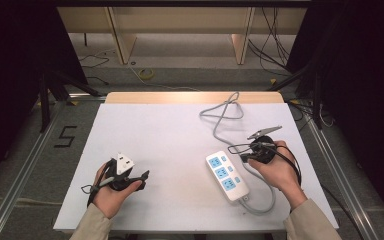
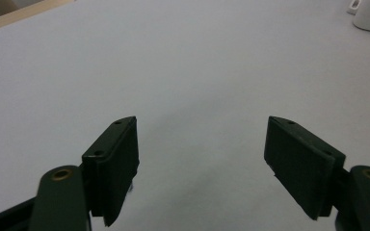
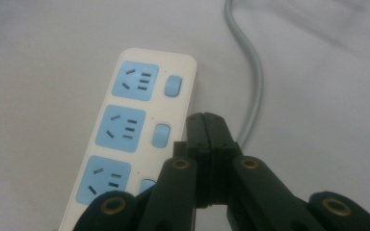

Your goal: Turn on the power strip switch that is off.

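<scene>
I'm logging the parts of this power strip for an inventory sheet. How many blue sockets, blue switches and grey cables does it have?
Blue sockets on the white power strip: 3
Blue switches, one beside each socket: 3
Grey cable, running from the strip's near end and looping toward the table's far edge: 1
Total: 7

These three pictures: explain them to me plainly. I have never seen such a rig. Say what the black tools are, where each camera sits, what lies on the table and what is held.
A person holds a two-jaw tool in each hand. The high view looks down on the white table. A white power strip with blue sockets lies there on its grey cable.

The other two cameras ride on the tools. The left gripper stands open over bare table, holding nothing. The right gripper is shut and empty, just above the strip's edge.
</scene>
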Demonstrator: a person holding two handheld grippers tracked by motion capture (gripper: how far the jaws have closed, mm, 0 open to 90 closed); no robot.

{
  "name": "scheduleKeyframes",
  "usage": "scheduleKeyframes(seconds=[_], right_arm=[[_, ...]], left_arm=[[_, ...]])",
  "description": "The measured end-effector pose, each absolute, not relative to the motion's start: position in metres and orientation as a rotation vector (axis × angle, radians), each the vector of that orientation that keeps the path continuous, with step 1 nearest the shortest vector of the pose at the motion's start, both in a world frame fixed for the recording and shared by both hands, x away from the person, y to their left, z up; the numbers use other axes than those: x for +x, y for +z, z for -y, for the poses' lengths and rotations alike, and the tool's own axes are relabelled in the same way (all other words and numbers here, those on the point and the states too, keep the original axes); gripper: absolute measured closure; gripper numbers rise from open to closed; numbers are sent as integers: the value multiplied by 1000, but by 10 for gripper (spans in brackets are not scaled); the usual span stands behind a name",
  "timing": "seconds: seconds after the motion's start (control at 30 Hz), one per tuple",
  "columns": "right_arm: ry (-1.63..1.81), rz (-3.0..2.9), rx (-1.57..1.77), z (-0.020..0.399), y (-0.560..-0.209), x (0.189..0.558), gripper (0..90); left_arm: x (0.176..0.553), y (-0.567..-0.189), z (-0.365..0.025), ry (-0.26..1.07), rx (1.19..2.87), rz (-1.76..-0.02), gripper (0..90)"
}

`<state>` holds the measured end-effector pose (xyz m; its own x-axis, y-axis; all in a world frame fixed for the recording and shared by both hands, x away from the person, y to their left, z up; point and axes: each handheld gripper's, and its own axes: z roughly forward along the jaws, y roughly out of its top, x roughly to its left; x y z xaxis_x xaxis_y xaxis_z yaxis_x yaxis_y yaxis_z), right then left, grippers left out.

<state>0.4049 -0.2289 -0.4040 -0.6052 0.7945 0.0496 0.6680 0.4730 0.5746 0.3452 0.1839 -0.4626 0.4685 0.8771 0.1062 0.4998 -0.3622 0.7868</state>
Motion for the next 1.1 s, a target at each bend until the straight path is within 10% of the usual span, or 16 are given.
scheduleKeyframes(seconds=[1.1], right_arm=[[781,-2538,1257,207,-401,422,900]], left_arm=[[345,-464,-181,680,2012,-1141,285]])
